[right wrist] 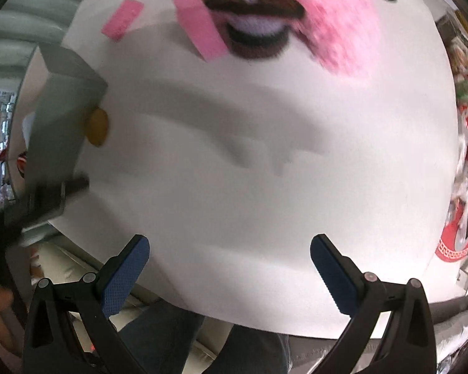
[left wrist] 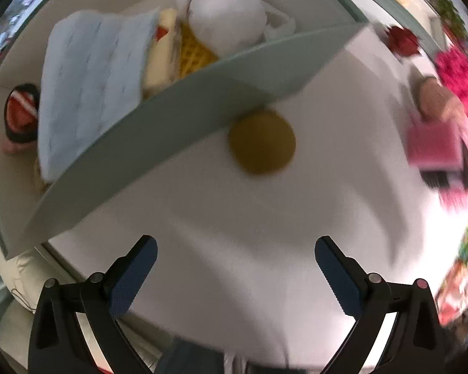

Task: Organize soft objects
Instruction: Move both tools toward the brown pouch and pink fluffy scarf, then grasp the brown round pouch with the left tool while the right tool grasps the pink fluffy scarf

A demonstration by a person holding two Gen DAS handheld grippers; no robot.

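A grey-green bin (left wrist: 159, 131) stands at the table's left and holds a light blue cloth (left wrist: 87, 84), a waffle-cone plush (left wrist: 193, 50), a white plush (left wrist: 224, 15) and a red-and-black toy (left wrist: 20, 112). A round mustard-yellow pad (left wrist: 262, 143) lies on the white table right beside the bin's wall; it also shows in the right wrist view (right wrist: 97, 126). My left gripper (left wrist: 235, 275) is open and empty, above the table short of the pad. My right gripper (right wrist: 229, 275) is open and empty near the table's front edge. A fluffy pink plush (right wrist: 333, 21), a dark purple-and-brown macaron plush (right wrist: 259, 28) and two pink slabs (right wrist: 199, 28) lie far across.
The bin (right wrist: 62, 118) shows at the left of the right wrist view. A dark red bow-like thing (left wrist: 402, 40) lies at the far side. A red mat with clutter (right wrist: 458, 237) sits beyond the table's right edge. Both views are motion-blurred.
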